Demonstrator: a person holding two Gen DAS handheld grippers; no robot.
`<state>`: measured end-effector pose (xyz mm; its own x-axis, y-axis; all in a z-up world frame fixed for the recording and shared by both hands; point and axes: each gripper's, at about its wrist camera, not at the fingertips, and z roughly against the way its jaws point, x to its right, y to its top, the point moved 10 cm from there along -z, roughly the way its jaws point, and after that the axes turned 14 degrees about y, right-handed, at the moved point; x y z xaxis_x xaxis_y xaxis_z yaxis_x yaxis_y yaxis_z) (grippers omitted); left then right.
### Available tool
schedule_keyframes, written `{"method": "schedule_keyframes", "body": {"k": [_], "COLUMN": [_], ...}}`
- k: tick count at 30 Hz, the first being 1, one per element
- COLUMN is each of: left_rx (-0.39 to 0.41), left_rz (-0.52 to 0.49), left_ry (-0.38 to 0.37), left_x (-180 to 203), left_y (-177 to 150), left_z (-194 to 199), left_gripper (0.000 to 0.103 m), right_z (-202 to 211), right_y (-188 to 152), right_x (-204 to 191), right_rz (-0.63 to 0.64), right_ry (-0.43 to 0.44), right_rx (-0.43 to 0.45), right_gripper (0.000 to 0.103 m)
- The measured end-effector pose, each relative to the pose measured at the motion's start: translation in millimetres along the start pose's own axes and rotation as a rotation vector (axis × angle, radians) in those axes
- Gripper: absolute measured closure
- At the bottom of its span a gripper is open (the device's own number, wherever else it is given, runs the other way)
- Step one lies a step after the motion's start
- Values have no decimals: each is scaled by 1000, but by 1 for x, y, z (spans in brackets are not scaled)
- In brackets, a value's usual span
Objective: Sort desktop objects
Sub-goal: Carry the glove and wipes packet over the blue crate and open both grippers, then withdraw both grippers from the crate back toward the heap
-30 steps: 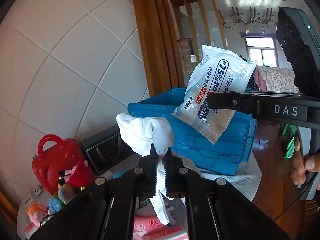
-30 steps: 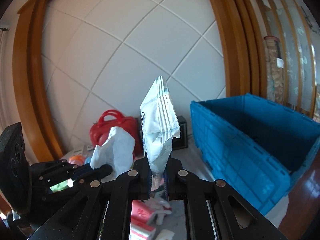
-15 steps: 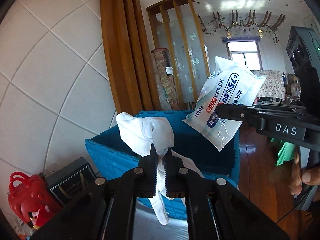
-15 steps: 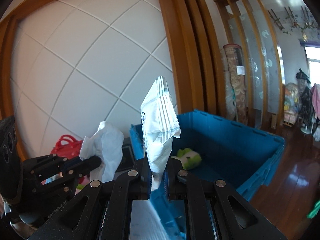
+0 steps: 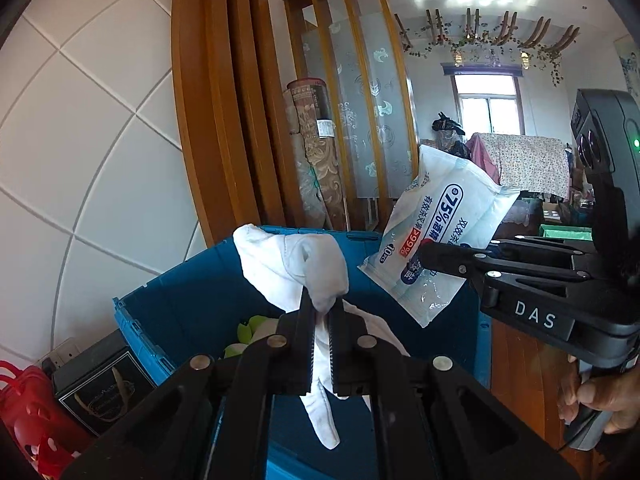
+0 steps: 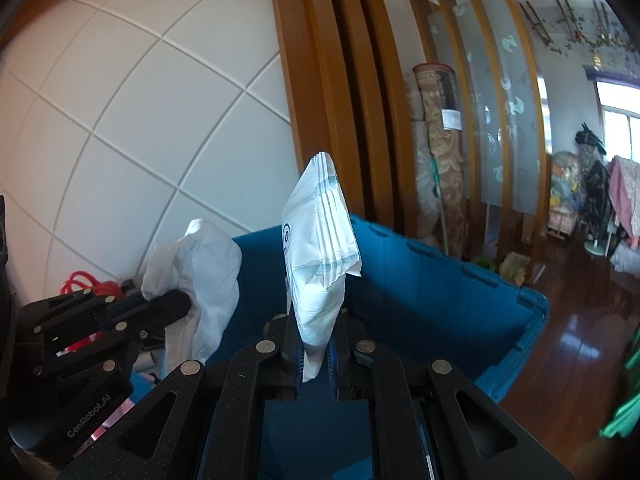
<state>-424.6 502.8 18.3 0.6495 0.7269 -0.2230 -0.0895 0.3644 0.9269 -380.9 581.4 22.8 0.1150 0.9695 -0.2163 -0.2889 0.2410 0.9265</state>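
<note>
1. Both grippers have swung from the cluttered desk side over to the blue crate point(image 5: 192, 300), now right below them.
2. Left gripper point(image 5: 322, 312) pinches a white cloth point(image 5: 296, 268), its tail dangling clear for dropping.
3. Right gripper point(image 6: 316, 354) clamps a wipes packet point(image 6: 320, 240) by its lower end, upright, above the crate's open interior.

White tiled wall point(image 5: 80, 128) on left, wooden frame point(image 5: 216, 112) beside it. Frosted glass partition point(image 5: 368, 112) with wood slats; rolled carpet point(image 5: 316, 152) leaning upright against it. Window point(image 5: 486, 98) at far back, vine garland point(image 5: 480, 40) on ceiling, floral cloth point(image 5: 524, 164) draped below. Dark glossy wood floor point(image 6: 580, 320).
</note>
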Motion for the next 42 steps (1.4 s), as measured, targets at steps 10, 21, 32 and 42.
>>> {"method": "schedule_keyframes", "body": {"k": [10,21,32,42], "left_rx": [-98,-28,-20,-26], "left_rz": [-37,55,103,155], "left_ry": [136,249,334,414], "left_x": [4,-26,-54,-82], "left_y": [3,1,-9,-26], "left_z": [-45,-24,-3,27], "left_gripper": [78,32,32,32], "right_z": [-20,-2,14,16], "right_y": [7,10,0,-9], "right_x": [50,47,15,-17], "right_rz": [-47,-45,-11,13], "right_ry": [-111,-96,-49,-4], "right_rx": [3,60,60,47], "right_gripper": [2,1,1,0]}}
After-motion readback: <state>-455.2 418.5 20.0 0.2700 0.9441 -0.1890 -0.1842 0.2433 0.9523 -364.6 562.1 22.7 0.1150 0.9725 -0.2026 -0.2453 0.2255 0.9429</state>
